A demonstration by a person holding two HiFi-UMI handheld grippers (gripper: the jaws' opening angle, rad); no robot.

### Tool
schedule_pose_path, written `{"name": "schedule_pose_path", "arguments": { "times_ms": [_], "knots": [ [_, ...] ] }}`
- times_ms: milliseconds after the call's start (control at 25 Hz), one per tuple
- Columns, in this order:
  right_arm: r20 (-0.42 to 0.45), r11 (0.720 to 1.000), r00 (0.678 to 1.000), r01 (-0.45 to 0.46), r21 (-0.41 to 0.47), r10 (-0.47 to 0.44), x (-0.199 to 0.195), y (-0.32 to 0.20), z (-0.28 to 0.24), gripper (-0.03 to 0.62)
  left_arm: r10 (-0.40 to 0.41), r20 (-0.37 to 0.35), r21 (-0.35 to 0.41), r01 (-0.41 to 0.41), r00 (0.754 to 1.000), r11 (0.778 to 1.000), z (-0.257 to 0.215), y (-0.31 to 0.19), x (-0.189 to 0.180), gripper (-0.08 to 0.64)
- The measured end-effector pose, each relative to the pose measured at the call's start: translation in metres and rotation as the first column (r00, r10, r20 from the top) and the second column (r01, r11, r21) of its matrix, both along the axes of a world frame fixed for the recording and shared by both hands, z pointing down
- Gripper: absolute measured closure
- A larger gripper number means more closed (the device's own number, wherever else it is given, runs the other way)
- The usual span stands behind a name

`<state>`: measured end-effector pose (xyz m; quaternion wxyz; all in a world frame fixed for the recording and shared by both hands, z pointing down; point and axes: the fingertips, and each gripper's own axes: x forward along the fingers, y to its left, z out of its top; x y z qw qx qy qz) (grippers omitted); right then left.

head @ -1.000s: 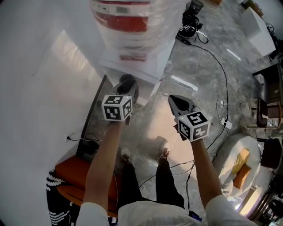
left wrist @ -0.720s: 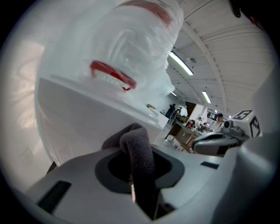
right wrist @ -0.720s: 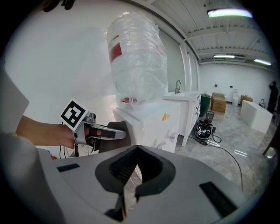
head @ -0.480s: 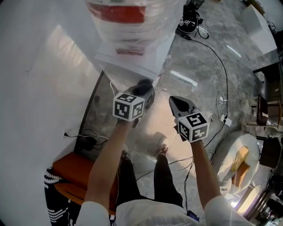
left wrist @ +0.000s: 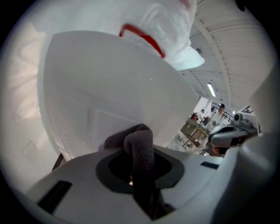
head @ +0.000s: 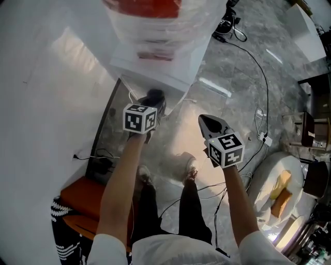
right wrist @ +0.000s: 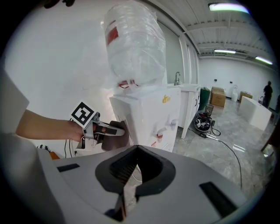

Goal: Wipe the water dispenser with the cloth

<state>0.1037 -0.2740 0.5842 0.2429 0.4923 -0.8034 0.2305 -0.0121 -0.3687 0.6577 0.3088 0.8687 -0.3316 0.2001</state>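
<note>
The white water dispenser (head: 155, 64) stands at the top of the head view, with a clear bottle (head: 155, 15) bearing a red label on top. My left gripper (head: 150, 106) is shut on a dark grey cloth (head: 154, 96), which is pressed on the dispenser's lower side panel. The left gripper view has the cloth (left wrist: 139, 144) bunched between the jaws against the white panel (left wrist: 109, 87). My right gripper (head: 202, 118) hangs shut and empty to the right, away from the dispenser. From the right gripper view I see the dispenser (right wrist: 151, 116), left gripper (right wrist: 114, 128) and cloth (right wrist: 117, 139).
Cables and a power strip (head: 265, 138) lie on the grey stone floor to the right. An orange seat (head: 83, 199) is low on the left, a white chair with a yellow cushion (head: 282, 189) low on the right. The person's legs stand below the dispenser.
The left gripper with the cloth swung right along the dispenser's side, then came back left and slightly up. The right gripper has stayed in place.
</note>
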Motion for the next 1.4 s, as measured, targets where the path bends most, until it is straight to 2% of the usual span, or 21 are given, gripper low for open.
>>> {"name": "schedule_pose_path", "arguments": {
  "times_ms": [80, 240, 400, 520, 640, 720, 840, 960, 1040, 1160, 1240, 1400],
  "knots": [
    [-0.001, 1.000, 1.000, -0.002, -0.009, 0.002, -0.007, 0.000, 0.009, 0.583, -0.083, 0.007, -0.010, 0.083, 0.997, 0.996, 0.011, -0.018, -0.030, 0.488],
    [0.002, 1.000, 1.000, -0.010, -0.024, 0.010, -0.023, -0.004, 0.026, 0.583, -0.234, 0.010, -0.002, 0.234, 0.972, 0.972, 0.028, -0.048, -0.090, 0.488],
    [0.007, 0.999, 0.999, -0.046, -0.017, 0.047, -0.036, -0.011, 0.043, 0.583, -0.277, 0.056, 0.074, 0.273, 0.959, 0.959, 0.051, -0.061, -0.118, 0.488],
    [0.022, 0.998, 0.997, -0.069, 0.008, 0.069, -0.045, -0.021, 0.057, 0.583, -0.333, 0.079, 0.174, 0.316, 0.940, 0.933, 0.070, -0.075, -0.141, 0.489],
    [0.014, 0.996, 0.997, -0.079, 0.040, 0.078, -0.046, -0.028, 0.074, 0.583, -0.339, 0.120, 0.305, 0.290, 0.933, 0.907, 0.088, -0.088, -0.150, 0.489],
    [0.004, 0.994, 0.996, -0.094, 0.056, 0.093, -0.043, -0.028, 0.086, 0.583, -0.332, 0.129, 0.336, 0.274, 0.934, 0.901, 0.105, -0.088, -0.149, 0.489],
    [0.008, 0.990, 0.992, -0.123, 0.068, 0.123, -0.040, -0.025, 0.102, 0.583, -0.287, 0.103, 0.336, 0.238, 0.952, 0.911, 0.128, -0.077, -0.134, 0.488],
    [0.006, 0.987, 0.989, -0.147, 0.071, 0.147, -0.033, -0.012, 0.120, 0.583, -0.184, 0.100, 0.356, 0.137, 0.978, 0.924, 0.142, -0.055, -0.098, 0.488],
    [0.002, 0.985, 0.988, -0.154, 0.080, 0.155, -0.029, -0.004, 0.129, 0.583, -0.127, 0.081, 0.375, 0.087, 0.989, 0.923, 0.143, -0.041, -0.073, 0.489],
    [0.000, 0.982, 0.986, -0.167, 0.089, 0.168, -0.024, 0.010, 0.139, 0.583, -0.045, 0.035, 0.404, 0.027, 0.998, 0.914, 0.137, -0.017, -0.034, 0.488],
    [-0.005, 0.980, 0.984, -0.178, 0.090, 0.179, -0.019, 0.023, 0.144, 0.583, 0.037, 0.023, 0.423, -0.043, 0.999, 0.905, 0.133, 0.003, -0.004, 0.488],
    [-0.022, 0.976, 0.979, -0.199, 0.087, 0.201, -0.007, 0.044, 0.152, 0.583, 0.205, 0.083, 0.446, -0.220, 0.975, 0.867, 0.140, 0.040, 0.047, 0.488]
  ]
}}
